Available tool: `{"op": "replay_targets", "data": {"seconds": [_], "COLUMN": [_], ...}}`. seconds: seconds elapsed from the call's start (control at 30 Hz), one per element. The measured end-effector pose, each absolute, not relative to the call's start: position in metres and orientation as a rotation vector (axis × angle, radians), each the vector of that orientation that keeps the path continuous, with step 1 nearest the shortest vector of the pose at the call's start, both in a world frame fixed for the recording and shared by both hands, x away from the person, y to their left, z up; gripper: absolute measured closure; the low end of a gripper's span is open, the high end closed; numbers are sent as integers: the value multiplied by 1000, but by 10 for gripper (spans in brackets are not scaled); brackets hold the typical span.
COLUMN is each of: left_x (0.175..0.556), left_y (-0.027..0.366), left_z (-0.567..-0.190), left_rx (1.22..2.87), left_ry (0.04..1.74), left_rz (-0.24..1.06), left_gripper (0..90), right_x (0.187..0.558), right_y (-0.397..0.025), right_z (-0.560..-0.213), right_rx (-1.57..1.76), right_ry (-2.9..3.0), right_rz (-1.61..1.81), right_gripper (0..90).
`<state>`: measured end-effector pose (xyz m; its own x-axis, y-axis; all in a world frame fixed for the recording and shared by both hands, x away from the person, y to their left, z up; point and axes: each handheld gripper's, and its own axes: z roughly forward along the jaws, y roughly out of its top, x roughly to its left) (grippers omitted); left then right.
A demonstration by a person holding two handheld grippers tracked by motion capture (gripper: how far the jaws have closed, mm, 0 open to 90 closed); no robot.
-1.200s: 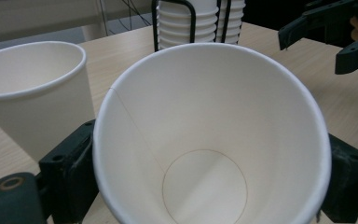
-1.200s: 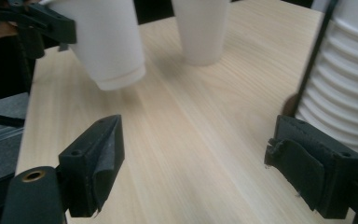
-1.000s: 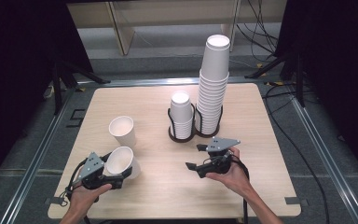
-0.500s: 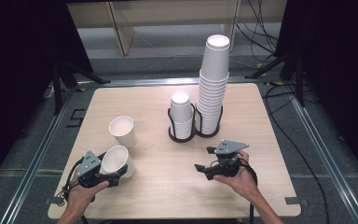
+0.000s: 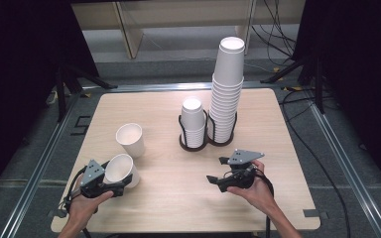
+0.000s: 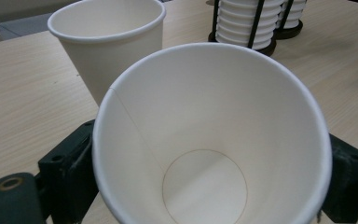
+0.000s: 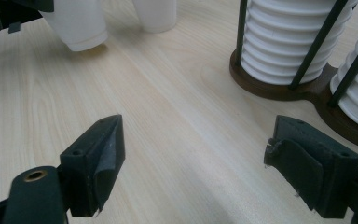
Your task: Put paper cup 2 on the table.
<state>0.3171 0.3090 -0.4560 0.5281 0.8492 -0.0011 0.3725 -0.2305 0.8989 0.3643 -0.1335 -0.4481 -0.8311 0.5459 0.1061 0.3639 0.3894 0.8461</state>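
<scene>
Light wooden table point(image 5: 168, 198) with rounded corners on a metal-framed floor. Standing on it: one upright paper cup point(image 5: 130, 140) left of centre, and a dark two-ring holder point(image 5: 206, 144) mid-table carrying a short cup stack point(image 5: 193, 121) and a tall cup stack point(image 5: 225, 94).

Two cup stacks point(image 5: 225, 89), black holder point(image 5: 206, 144), table point(image 5: 178, 208)

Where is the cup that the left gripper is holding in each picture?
High view: the held cup sits lower left, tilted in the left gripper.
Left gripper view: it is front and centre, mouth toward the camera.
Right gripper view: it is top left, bottom end showing.
Shared landmark: the black cup holder.
</scene>
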Motion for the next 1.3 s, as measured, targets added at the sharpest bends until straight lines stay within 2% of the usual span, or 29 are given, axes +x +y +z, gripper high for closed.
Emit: {"op": "replay_targets", "data": {"seconds": [0.27,0.67,0.77,1.0,1.3], "left_x": [321,321,322,318,311], "left_y": [310,312,312,318,326], "left_z": [-464,-468,-473,-480,-488], "left_rx": [1856,1822,1838,1831,1897], "left_ry": [1029,1033,1034,1020,1026], "left_rz": [651,673,676,656,624], "left_gripper": [108,87,123,135,147], "right_x": [365,365,364,364,364], "right_y": [-134,-133,-132,-131,-129], "right_z": [-448,-448,-448,-448,-448], "right_rx": [808,793,799,791,775], "right_ry": [2461,2463,2465,2470,2483], "right_rz": [1435,1434,1443,1449,1453], "right_gripper": [190,188,189,189,190]}}
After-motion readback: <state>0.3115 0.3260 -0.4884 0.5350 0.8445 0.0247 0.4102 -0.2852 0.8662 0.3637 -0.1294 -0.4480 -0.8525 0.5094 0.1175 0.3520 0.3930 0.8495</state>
